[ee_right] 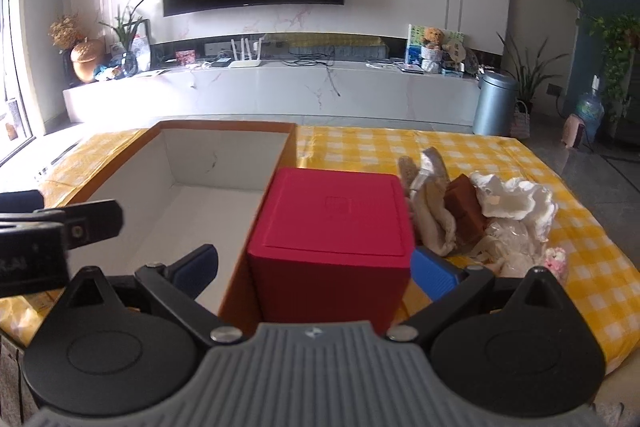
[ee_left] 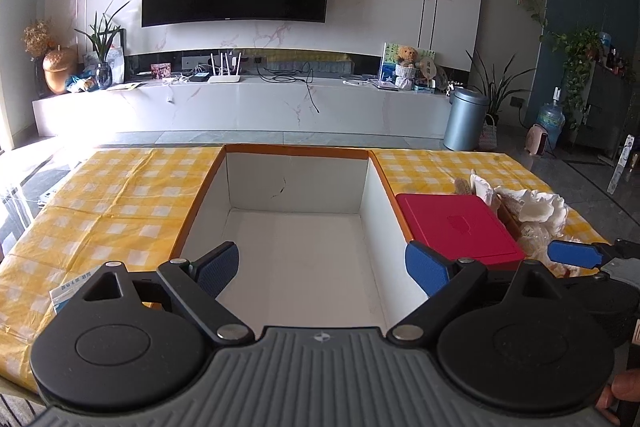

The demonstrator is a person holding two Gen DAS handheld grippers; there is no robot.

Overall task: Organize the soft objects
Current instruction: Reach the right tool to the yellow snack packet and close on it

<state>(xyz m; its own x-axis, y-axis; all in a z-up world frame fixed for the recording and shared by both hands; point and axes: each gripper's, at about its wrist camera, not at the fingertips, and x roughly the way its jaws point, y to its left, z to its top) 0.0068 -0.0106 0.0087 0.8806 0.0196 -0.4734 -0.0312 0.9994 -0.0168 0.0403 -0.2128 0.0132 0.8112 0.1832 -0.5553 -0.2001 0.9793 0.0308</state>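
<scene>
Nothing has gone into the open white-lined cardboard box [ee_left: 296, 251] yet: its floor shows bare in both views, so by the look of it the sorting is at its very start. Just right of the box, touching or nearly touching its orange-edged wall, stands a red lidded box [ee_right: 332, 227]. Right of that lies the pile of soft objects [ee_right: 492, 223]: crumpled white stuffing or cloth, a beige fabric piece, a brown item and a small pink plush toy at the near end, all loose on the yellow checked tablecloth [ee_left: 104, 199]. The left gripper [ee_left: 322, 269] hovers over the cardboard box with jaws spread wide and empty. The right gripper [ee_right: 316, 271] also stands spread, its fingers either side of the red box's near face without visibly clamping it. Every soft piece remains to be moved.
</scene>
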